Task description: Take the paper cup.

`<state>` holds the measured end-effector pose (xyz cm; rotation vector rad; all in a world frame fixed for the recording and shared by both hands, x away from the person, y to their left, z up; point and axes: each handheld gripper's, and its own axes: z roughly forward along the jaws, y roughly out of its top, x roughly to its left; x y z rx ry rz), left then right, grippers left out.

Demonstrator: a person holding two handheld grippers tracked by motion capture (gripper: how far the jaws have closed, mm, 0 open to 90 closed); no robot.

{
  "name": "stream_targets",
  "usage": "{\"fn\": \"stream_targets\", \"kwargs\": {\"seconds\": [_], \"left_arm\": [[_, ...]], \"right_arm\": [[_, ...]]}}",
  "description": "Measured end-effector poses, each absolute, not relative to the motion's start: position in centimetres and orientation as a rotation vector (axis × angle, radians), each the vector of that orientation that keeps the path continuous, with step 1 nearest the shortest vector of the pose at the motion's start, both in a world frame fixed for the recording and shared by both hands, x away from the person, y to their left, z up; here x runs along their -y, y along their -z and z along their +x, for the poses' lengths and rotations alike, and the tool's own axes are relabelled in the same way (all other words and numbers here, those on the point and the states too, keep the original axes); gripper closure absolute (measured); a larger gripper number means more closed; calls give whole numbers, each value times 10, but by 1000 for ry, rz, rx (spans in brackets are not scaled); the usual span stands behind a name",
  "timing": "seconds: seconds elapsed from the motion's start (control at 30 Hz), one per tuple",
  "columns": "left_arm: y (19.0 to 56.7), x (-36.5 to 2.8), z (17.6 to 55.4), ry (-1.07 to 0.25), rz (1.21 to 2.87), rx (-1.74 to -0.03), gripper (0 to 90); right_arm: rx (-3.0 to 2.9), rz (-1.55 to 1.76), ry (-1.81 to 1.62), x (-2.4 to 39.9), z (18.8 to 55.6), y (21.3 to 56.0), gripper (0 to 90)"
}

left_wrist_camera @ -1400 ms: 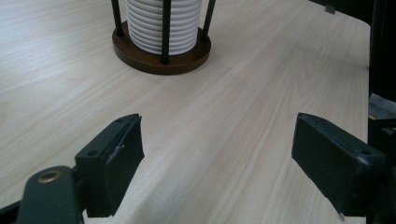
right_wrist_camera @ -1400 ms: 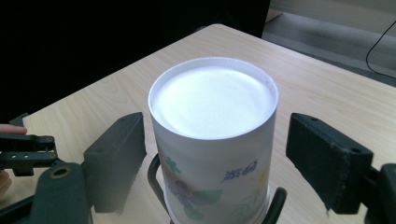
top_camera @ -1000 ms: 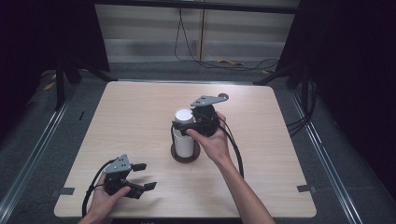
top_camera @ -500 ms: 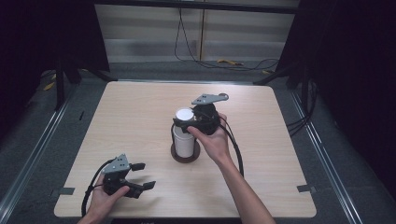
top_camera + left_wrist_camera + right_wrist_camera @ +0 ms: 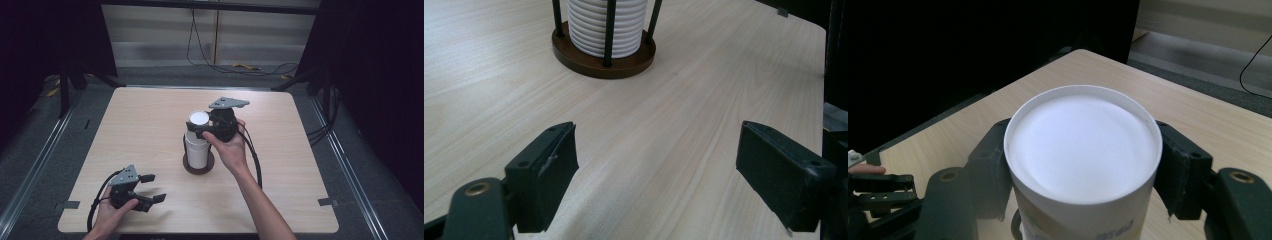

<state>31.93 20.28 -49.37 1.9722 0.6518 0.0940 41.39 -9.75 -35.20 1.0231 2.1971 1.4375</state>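
Now the right gripper (image 5: 209,129), jaws just closing, clamps the top paper cup (image 5: 1083,150) of the stack in the holder (image 5: 198,165), centre of the table (image 5: 150,115). Light, thin-walled, easily crushed; gripping just below the rim seems safest. Lower left, the left gripper (image 5: 150,188) sits wide apart, holding nothing.

white cup (image 5: 1083,145), brown holder base (image 5: 604,62), black tool (image 5: 212,127)
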Motion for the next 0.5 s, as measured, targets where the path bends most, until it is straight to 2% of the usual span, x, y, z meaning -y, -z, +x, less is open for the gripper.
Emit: {"fn": "stream_targets", "kwargs": {"seconds": [0.5], "left_arm": [[495,-202,320,-86,1975,-646,168]], "right_arm": [[-2144,1029,-1474,100,412,342,339]]}}
